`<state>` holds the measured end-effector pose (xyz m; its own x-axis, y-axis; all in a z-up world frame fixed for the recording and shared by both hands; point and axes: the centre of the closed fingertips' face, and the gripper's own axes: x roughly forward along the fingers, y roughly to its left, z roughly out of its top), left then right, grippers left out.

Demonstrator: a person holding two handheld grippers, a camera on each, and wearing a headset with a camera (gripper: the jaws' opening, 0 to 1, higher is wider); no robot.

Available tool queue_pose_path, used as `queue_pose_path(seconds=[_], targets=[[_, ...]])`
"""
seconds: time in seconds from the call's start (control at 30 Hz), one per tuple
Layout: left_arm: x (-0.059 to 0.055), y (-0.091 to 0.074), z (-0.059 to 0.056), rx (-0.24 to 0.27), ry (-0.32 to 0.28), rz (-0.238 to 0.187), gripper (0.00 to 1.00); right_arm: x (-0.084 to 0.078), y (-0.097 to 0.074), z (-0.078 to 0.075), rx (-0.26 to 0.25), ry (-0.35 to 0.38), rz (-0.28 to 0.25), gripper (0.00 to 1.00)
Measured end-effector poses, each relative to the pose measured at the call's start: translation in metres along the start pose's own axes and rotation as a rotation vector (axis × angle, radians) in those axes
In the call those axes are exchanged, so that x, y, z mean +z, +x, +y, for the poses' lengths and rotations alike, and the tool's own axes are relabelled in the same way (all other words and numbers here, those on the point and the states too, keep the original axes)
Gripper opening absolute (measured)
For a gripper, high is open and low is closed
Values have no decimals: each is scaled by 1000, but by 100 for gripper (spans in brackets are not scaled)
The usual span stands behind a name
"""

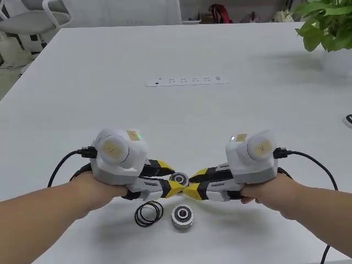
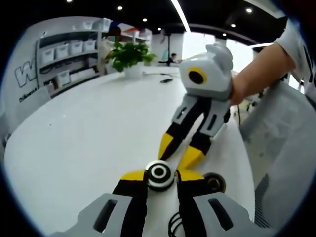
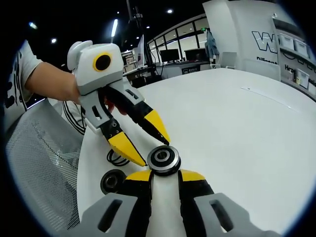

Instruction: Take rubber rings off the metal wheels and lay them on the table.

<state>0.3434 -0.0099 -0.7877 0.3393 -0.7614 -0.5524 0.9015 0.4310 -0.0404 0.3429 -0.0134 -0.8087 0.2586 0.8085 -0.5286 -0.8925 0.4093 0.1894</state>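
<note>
The left claw (image 2: 161, 176) is closed on the held wheel (image 2: 159, 175). Its two yellow tips press the rim from opposite sides, and the wheel is raised clear of the surface (image 1: 110, 66) close to the near edge. This grip appears intended to fix the wheel so that it cannot turn or slip while a ring is worked off. The right claw (image 3: 163, 176) meets it head-on from the opposite side. Its tips bracket the lower rim of the same wheel and touch it; whether they clamp or merely rest there cannot be determined.

Loose rubber rings (image 1: 148, 213) lie flat on the surface, nearer the near edge than the claws. A second wheel (image 1: 182, 215) sits just beside them, toward the right-hand edge. Judged from this layout, finished parts are set down close under the work point to keep travel short.

View differences:
- The head view gives the layout on the surface, but the crossed tips there hide the contact on the held wheel.
- The left gripper view shows the wheel's flat face, pale with a dark concentric band. It also shows the right claw's jaws spread as they reach in.
- The right gripper view shows the wheel at an angle, with a dark band around the rim, probably a ring not yet removed.

Whether the second wheel carries a ring cannot be made out.
</note>
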Motion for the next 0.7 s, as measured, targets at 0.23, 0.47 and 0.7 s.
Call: queue_pose_path(seconds=[0.23, 0.47, 0.7], targets=[[-2, 2, 1, 11, 4, 13, 19, 0, 0, 0, 0, 0, -2, 17], [-2, 4, 2, 22, 24, 15, 16, 0, 0, 1, 0, -1, -3, 16], [-3, 4, 4, 43, 29, 13, 14, 0, -1, 1, -2, -7, -2, 17]])
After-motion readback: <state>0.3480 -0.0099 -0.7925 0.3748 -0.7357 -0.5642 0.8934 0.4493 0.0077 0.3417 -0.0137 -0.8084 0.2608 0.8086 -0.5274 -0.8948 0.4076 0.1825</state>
